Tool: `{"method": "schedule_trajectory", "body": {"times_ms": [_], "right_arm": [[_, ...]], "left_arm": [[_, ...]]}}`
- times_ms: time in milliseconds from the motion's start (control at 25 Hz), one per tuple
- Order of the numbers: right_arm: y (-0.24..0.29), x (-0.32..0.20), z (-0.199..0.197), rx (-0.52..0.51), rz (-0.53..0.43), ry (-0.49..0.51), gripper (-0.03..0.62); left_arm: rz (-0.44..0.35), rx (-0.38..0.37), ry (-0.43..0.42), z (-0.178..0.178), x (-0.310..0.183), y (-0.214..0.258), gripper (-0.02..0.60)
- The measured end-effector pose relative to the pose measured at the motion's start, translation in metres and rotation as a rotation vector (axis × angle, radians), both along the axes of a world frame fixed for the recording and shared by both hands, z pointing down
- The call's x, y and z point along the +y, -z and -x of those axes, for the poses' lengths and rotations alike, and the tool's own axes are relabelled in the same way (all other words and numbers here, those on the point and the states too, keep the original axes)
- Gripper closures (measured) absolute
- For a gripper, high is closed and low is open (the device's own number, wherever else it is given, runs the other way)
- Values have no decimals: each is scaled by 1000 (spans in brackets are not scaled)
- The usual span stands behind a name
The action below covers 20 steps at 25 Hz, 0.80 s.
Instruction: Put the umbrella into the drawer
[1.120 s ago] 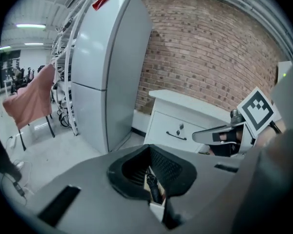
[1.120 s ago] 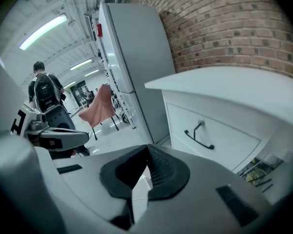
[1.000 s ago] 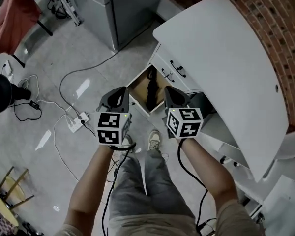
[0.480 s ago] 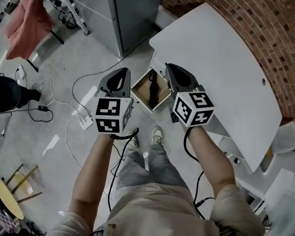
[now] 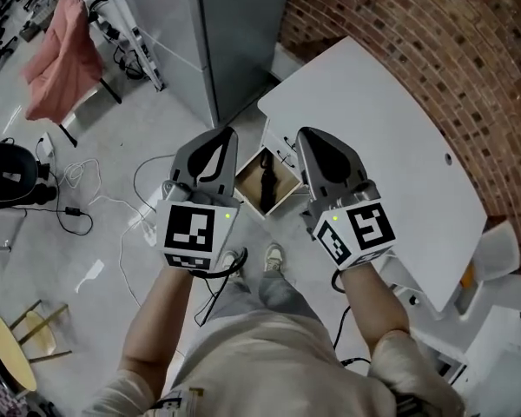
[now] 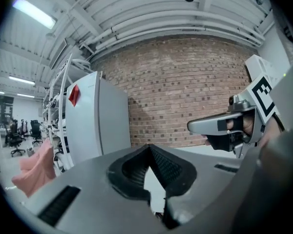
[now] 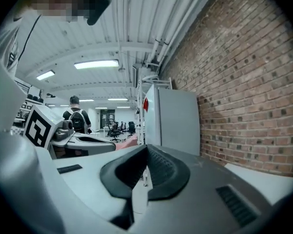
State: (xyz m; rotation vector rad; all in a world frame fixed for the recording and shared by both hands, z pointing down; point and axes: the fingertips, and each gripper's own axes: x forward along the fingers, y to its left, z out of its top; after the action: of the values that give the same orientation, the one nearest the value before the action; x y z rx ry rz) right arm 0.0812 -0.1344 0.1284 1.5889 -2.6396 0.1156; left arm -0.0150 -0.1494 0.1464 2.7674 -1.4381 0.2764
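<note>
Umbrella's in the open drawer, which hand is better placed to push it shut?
Probably left: the left tool hangs on the floor side of the drawer, toward its front, while the right tool overlaps the white table. Both are shut and empty.

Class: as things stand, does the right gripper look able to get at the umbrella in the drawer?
Probably not yet: the drawer is open, nothing covers the umbrella, but the right gripper is held high above it, jaws shut.
</note>
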Motion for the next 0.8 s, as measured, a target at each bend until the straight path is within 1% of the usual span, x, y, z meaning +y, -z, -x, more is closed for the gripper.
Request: {"method": "schedule_trajectory", "body": {"times_ms": [120,200,320,440,680,800], "right_arm": [[35,20,5,-20,-52,29,586],[53,33,8,-20,-77,47,586],[75,51,9,8,-118,60,586],[92,64,9,14,-148,66,586],[104,88,18,20,-156,103,586],[104,94,21,19,-151,114,586]], "left_arm": [[-95,11,-12,2,21,38,574],[-134,17,-9,6,33,57,574],[-148,35,-3,10,50,75,574],[-151,45,-4,15,64,86,574],[-168,77,23,29,82,101,574],[-177,51,24,32,88,100,574]]}}
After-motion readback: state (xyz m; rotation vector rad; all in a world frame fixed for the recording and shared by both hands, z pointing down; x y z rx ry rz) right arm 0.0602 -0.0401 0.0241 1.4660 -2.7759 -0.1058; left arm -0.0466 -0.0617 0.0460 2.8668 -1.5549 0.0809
